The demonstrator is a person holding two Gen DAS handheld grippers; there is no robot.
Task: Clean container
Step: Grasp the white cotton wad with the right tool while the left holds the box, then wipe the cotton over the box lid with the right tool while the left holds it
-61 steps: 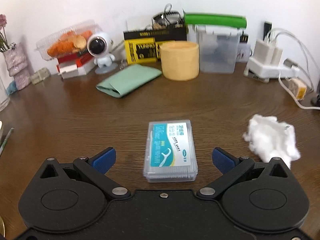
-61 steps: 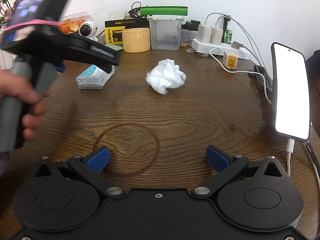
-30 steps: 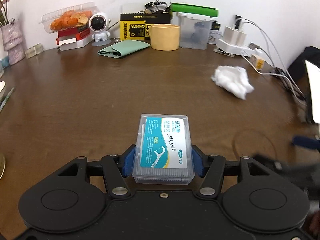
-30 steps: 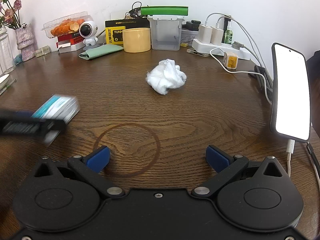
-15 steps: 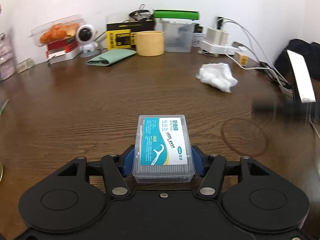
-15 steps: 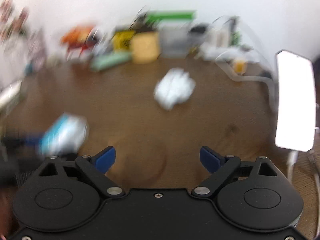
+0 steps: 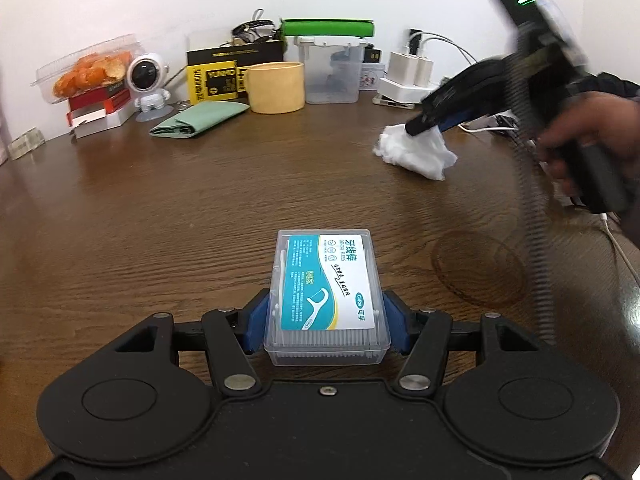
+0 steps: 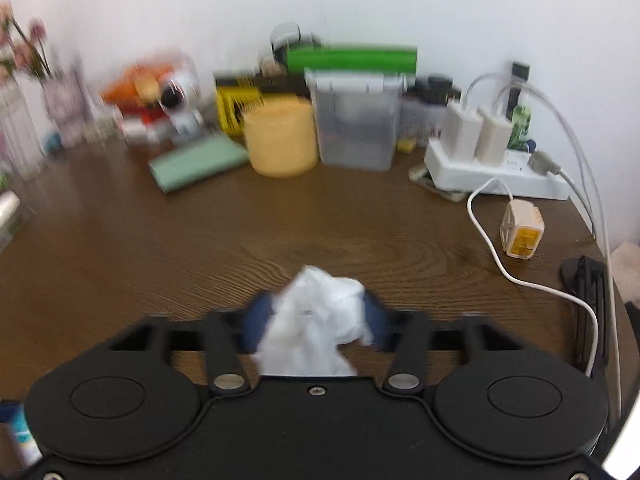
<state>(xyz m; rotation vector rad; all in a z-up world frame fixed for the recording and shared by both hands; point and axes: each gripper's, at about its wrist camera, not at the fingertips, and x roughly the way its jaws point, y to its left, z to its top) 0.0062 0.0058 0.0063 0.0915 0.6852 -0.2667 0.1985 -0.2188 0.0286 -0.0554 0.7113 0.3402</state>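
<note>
Left gripper (image 7: 326, 320) clamps the floss box (image 7: 326, 296); at two o'clock, right gripper (image 8: 316, 320) is closing around the tissue wad (image 8: 316, 320).

Clear floss-pick container (image 7: 327, 300) lies flat, teal-white label up.

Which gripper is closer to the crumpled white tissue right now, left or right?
Right. The right gripper has the crumpled white tissue between its closing jaws. The left gripper is well short of it across the table, clamped on the dental floss box.
</note>
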